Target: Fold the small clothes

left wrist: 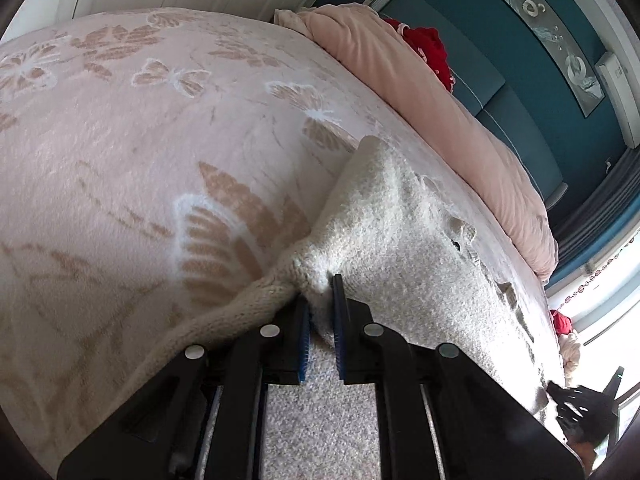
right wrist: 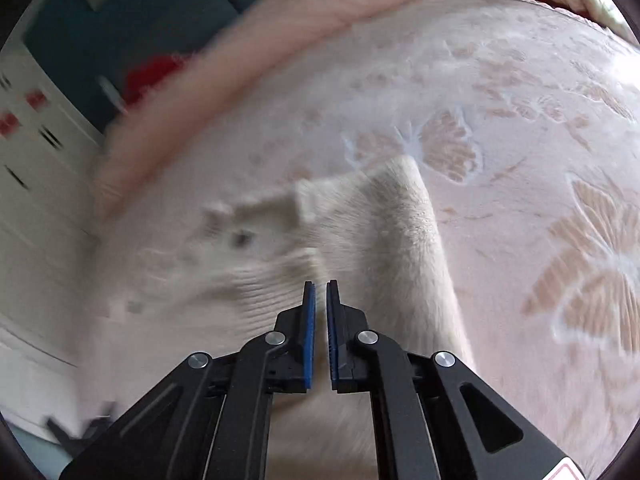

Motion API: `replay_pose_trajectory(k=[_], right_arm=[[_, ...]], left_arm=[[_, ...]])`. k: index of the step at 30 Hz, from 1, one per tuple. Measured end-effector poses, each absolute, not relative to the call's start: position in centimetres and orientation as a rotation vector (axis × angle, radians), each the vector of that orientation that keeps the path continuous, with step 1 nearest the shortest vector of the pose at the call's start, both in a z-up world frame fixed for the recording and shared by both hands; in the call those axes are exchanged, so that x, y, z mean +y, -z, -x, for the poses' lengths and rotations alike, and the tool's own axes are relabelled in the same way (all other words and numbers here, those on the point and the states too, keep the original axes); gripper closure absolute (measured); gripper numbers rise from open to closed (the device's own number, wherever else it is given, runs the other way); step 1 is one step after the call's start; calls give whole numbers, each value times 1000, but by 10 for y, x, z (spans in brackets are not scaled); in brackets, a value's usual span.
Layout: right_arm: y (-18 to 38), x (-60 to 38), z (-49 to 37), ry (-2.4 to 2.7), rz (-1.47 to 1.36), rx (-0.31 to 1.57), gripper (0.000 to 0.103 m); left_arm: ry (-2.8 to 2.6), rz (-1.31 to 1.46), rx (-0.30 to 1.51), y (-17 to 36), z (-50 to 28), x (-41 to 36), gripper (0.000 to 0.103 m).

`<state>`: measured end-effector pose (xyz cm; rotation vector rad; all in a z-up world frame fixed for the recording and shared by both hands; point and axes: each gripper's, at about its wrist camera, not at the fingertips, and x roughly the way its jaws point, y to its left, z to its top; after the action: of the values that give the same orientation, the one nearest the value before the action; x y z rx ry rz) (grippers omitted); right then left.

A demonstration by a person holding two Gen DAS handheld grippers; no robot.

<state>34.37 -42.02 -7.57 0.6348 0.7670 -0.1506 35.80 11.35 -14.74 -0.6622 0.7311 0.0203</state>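
A cream knitted sweater (left wrist: 392, 232) lies on a pink flowered blanket (left wrist: 140, 140) on the bed. My left gripper (left wrist: 322, 292) is shut on a bunched fold of the sweater near its ribbed edge (left wrist: 240, 300). In the right wrist view, which is blurred by motion, the sweater (right wrist: 380, 232) lies ahead with a sleeve-like strip (right wrist: 432, 248) running toward me. My right gripper (right wrist: 321, 286) hovers over the knit with its jaws nearly closed and a thin gap between the blue pads; nothing shows between them.
A pink duvet (left wrist: 432, 112) is rolled along the far side of the bed, with a red cloth (left wrist: 428, 52) behind it. A teal wall (left wrist: 520, 60) and a bright window (left wrist: 608, 300) lie beyond. The other gripper (left wrist: 580, 404) shows at lower right. White drawers (right wrist: 36, 160) stand at left.
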Motion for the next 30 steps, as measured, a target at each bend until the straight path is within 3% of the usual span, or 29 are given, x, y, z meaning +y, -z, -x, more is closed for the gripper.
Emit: replay_pose_trajectory(k=[3, 5, 7, 10, 12, 14, 15, 17, 18, 19, 20, 25, 30], right_arm=[[97, -415, -325, 135, -625, 840, 97], [128, -414, -325, 143, -604, 947, 102], [118, -419, -316, 172, -644, 913, 103], [94, -414, -292, 174, -621, 860, 97], [106, -403, -287, 201, -484, 982, 93], [111, -397, -260, 190, -460, 1032, 94], [103, -396, -238, 181, -485, 1017, 93], [91, -392, -194, 191, -500, 1011, 73], [87, -389, -169, 194, -504, 1008, 51], [85, -384, -137, 193, -505, 1013, 40], [86, -381, -118, 187, -504, 1033, 39], [102, -353, -34, 129, -535, 1101, 37], [104, -341, -25, 89, -622, 1041, 30]], left_arm=[[-21, 659, 730, 147, -358, 113, 93], [-23, 658, 733, 147, -357, 113, 93], [-26, 650, 749, 145, -358, 112, 93], [-14, 639, 782, 138, -356, 113, 92], [-1, 640, 804, 131, -344, 115, 89], [-4, 612, 835, 123, -322, 117, 83], [7, 599, 853, 119, -311, 117, 72], [36, 567, 887, 107, -274, 123, 38], [41, 560, 893, 101, -255, 128, 32], [49, 558, 903, 97, -236, 132, 24], [63, 553, 925, 94, -213, 138, 18], [72, 550, 1044, 103, -129, 150, 12], [47, 632, 959, 108, -85, 144, 5]])
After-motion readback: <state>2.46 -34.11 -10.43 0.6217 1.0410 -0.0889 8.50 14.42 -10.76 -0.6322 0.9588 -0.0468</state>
